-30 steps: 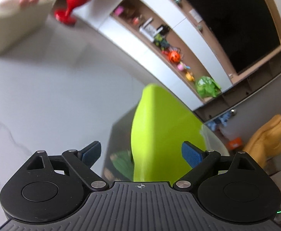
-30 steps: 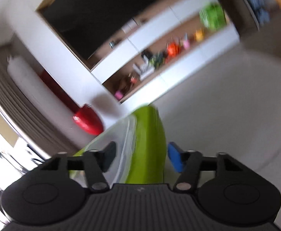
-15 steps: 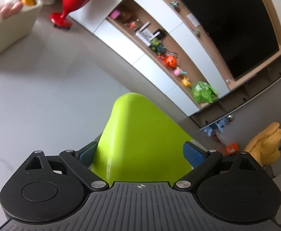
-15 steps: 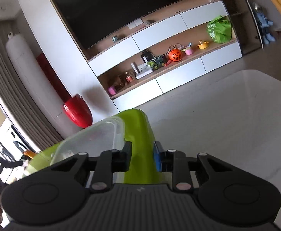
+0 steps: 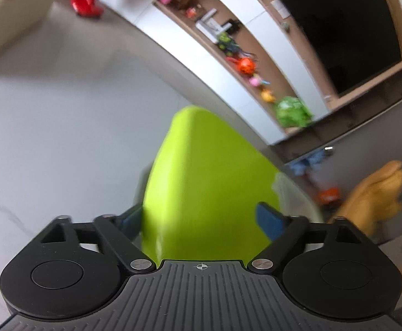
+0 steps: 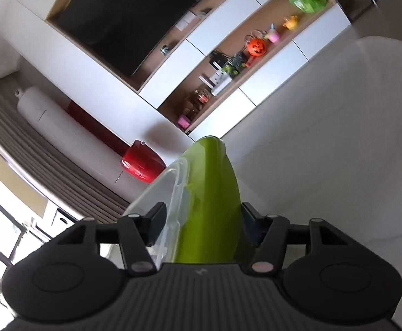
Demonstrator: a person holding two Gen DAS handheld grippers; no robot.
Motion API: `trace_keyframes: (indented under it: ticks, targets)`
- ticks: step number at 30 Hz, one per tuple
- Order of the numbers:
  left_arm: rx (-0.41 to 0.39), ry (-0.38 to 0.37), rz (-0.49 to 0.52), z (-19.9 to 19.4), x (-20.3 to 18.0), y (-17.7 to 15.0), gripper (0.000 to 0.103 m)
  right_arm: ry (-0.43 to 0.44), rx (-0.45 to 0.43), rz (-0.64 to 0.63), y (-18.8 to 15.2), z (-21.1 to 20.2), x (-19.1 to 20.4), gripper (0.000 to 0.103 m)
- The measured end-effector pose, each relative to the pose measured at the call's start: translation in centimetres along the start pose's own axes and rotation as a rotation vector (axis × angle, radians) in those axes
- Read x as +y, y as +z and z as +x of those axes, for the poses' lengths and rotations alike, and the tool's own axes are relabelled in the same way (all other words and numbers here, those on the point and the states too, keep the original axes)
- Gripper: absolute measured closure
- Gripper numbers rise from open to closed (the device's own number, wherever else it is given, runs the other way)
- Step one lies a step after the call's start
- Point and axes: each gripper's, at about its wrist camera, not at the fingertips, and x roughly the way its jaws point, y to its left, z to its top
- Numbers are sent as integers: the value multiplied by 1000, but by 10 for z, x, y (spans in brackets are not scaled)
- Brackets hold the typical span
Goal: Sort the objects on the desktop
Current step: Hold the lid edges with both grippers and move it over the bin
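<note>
Living room: a white wall unit (image 6: pixel 256 63) with a dark screen recess and a toy shelf fills the upper frame in both views. A pale marbled tabletop (image 5: pixel 49 127) fills the left and centre of the left wrist view, with a beige bin (image 5: pixel 10 24) at upper left. A red vase (image 6: pixel 141 164) sits centre-left in the right wrist view.

Task object: a lime-green box (image 5: pixel 203 190) with a clear plastic lid (image 6: pixel 170 193), at lower centre in both views, apparently raised off the tabletop.

Left gripper (image 5: pixel 201 220): jaws spread wide, bracketing the green wall. The left pad looks to touch it; the right pad's contact is uncertain, blurred.

Right gripper (image 6: pixel 203 220): jaws partly closed, one on the clear lid and one on the green side, pinching the rim.

Handling judgement: rigid moulded plastic, probably light, smooth and glossy, so slippery. The lid may flex or pop off. The rim edge at opposite ends offers the best hold.
</note>
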Motion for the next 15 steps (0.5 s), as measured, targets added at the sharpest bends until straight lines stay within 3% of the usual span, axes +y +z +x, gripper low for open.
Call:
trace_keyframes:
  ticks: [3, 6, 10, 11, 15]
  targets:
    - [-39, 59, 40, -1, -12, 9, 21, -12, -5, -26, 3, 1, 13, 42]
    - [-82, 54, 39, -7, -12, 13, 17, -11, 3, -46, 8, 7, 21, 42]
    - [-66, 80, 33, -4, -2, 10, 10, -77, 34, -143, 7, 22, 29, 37]
    - [-58, 79, 18, -4, 2, 9, 10, -86, 18, -180, 5, 21, 32, 32]
    - [-31, 44, -23, -8, 14, 7, 9, -86, -50, -203, 1, 5, 36, 31]
